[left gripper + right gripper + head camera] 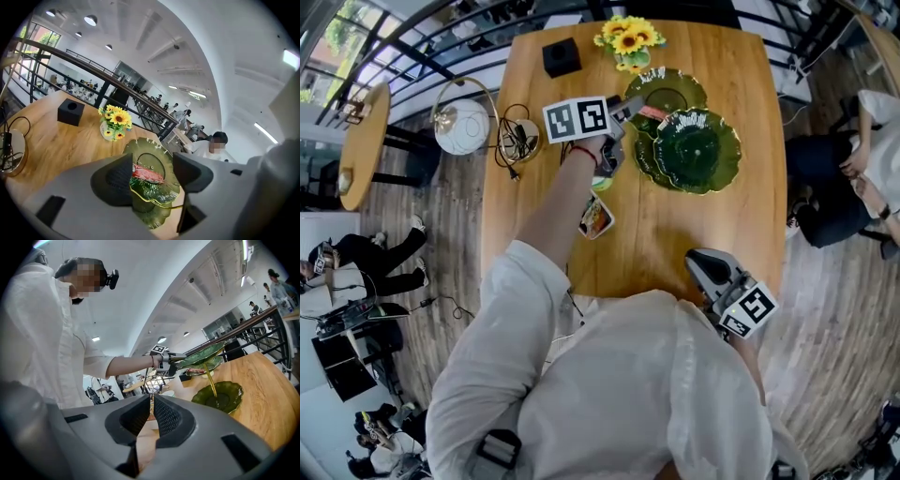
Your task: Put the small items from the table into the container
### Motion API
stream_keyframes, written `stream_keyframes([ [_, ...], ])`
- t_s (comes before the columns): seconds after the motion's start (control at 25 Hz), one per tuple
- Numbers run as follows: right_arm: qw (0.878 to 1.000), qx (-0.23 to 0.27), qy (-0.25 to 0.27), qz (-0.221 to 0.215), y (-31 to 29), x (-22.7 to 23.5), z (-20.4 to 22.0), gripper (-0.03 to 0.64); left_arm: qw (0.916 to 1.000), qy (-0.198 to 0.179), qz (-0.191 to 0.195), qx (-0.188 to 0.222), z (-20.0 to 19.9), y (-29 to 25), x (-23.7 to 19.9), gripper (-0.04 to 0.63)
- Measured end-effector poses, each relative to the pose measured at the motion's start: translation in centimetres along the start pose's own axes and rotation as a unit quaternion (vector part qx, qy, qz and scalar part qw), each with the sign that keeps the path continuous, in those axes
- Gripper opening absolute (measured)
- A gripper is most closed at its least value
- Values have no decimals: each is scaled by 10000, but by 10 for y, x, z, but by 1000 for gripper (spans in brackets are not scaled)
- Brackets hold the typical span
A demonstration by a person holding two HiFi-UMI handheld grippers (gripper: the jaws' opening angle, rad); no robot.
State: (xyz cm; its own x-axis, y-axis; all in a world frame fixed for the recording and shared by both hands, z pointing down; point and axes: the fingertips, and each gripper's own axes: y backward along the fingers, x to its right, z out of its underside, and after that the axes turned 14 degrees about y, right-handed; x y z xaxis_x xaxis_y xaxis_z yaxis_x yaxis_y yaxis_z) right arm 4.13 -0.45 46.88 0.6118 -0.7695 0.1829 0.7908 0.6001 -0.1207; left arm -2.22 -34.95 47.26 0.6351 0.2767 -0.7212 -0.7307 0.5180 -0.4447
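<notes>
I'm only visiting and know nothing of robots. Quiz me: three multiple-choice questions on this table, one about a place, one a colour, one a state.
1. The red packet lies on: A the floor; B a green glass dish; C a chair.
2. The sunflowers have petals that are: A blue; B white; C yellow.
3. The left gripper has jaws that stand: A apart; B shut on the packet; C shut, empty.
Answers: 1 B, it rests on the dish's tier; 2 C, yellow petals show; 3 A, a wide gap shows between them.
</notes>
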Motion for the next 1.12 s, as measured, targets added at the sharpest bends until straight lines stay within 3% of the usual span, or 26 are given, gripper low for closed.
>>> stream_keyframes([
  [0.08, 10000, -14, 6, -10, 1, -1, -1, 15, 10000, -22, 51, 0, 2, 3, 2, 245],
  [0.24, 10000, -37, 7, -13, 2, -4, 1, 15, 9998, 64, 82, 156, 1, 12, -3, 51],
  [0.32, 10000, -44, 10, -17, 0, -6, 3, 15, 9999, 41, 58, 142, 1, 16, -8, 9],
  [0.56, 10000, -45, 43, -64, 0, -7, 1, 15, 9982, 354, 334, 358, -1, 27, -4, 11],
  [1.12, 9993, -94, 93, -345, -11, -19, 3, 15, 9962, 485, 509, 512, 10, 66, -9, 11],
])
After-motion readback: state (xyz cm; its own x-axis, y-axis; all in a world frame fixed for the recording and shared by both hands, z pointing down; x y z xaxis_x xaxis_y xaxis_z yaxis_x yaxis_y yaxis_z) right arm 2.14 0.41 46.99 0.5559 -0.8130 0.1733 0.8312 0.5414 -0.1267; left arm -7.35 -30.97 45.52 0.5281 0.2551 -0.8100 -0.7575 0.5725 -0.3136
